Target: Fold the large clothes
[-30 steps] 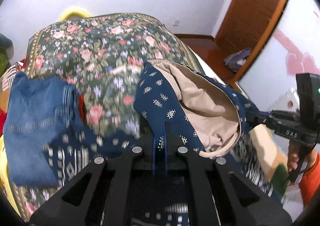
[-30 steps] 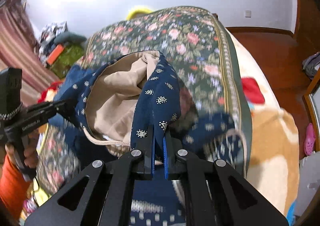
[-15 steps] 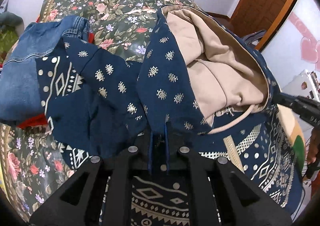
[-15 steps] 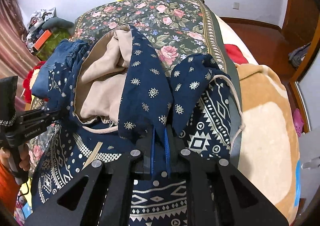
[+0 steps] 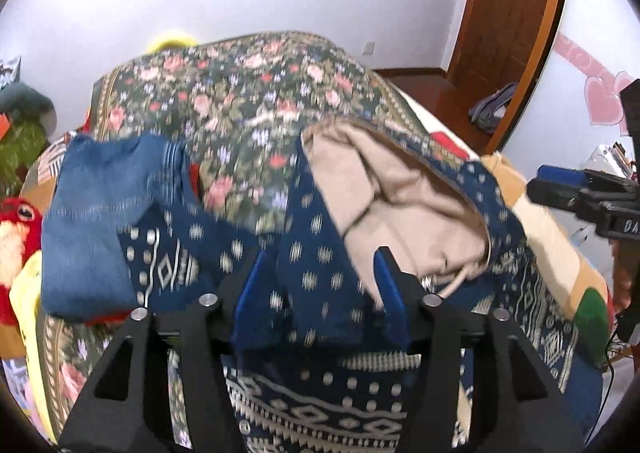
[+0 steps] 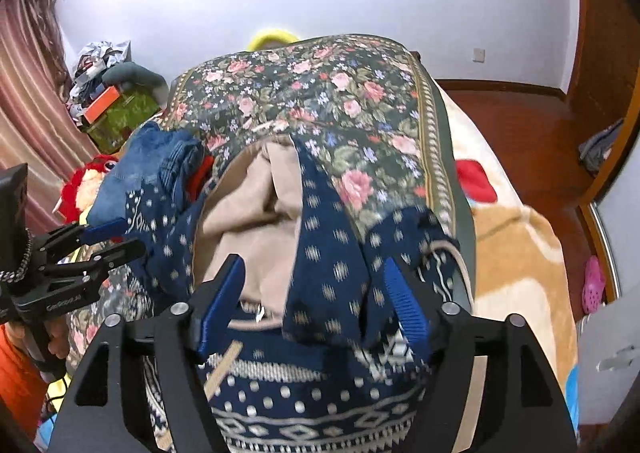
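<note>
- Left gripper (image 5: 320, 285): matte black frame, two angled arms with triangular cut-outs behind the jaws.
- Four silver round screw heads sit in a row just behind the jaws.
- Fingers (image 5: 250, 293) carry blue ribbed pads on their inner faces.
- Right gripper (image 6: 316, 301): same black build, same four silver screws, blue ribbed fingers (image 6: 404, 305).
- Seen from the side, each gripper's black body bears small white lettering, only partly readable.
- Orange sleeve (image 6: 18, 373) worn behind the left gripper's handle.
</note>
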Tool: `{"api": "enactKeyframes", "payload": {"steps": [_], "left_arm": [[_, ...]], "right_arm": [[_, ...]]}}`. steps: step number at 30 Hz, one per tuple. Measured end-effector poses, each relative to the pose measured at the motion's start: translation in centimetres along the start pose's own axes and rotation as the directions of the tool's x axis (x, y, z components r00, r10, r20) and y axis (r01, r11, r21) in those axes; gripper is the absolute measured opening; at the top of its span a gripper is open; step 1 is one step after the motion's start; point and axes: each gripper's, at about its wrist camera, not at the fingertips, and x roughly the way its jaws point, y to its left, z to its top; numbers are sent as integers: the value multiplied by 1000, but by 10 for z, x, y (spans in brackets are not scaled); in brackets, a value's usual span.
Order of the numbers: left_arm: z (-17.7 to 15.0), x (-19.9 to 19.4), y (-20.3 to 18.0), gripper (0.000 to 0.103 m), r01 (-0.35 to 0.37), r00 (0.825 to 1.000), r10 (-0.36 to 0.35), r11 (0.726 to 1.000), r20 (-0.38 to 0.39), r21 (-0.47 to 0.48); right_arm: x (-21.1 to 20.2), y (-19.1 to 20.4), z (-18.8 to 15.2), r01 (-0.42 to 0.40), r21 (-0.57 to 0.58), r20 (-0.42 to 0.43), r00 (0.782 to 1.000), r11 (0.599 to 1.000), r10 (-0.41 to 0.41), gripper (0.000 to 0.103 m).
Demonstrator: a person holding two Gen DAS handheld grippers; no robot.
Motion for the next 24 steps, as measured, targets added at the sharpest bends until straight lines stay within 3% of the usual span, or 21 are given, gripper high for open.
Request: {"api": "enactKeyframes", "payload": {"steps": [10,17,18,19,22,24], "left_arm": [[39,68,11,57,13,998,-16,999,-64,-49],[43,125,31,57,49,988,-71,986,-136,-161],[43,130,32,57,57,987,-82,983,-140,-174],[42,135,35,56,67,985,-95,980,-142,-190],[40,143,39,34,82,982,-116,973,-148,-217],[39,147,40,20,99,978,-136,969,-156,-225]], "right_arm": [[71,-12,26,-40,58,-105,993,998,46,72],[111,-25,31,-57,118,-144,987,991,74,72],[114,-26,31,-56,125,-143,987,991,73,69],[116,-27,31,-60,124,-141,987,991,77,59],[125,-26,30,-85,111,-181,978,990,105,29],[127,-26,28,-109,119,-193,972,987,131,20]]}}
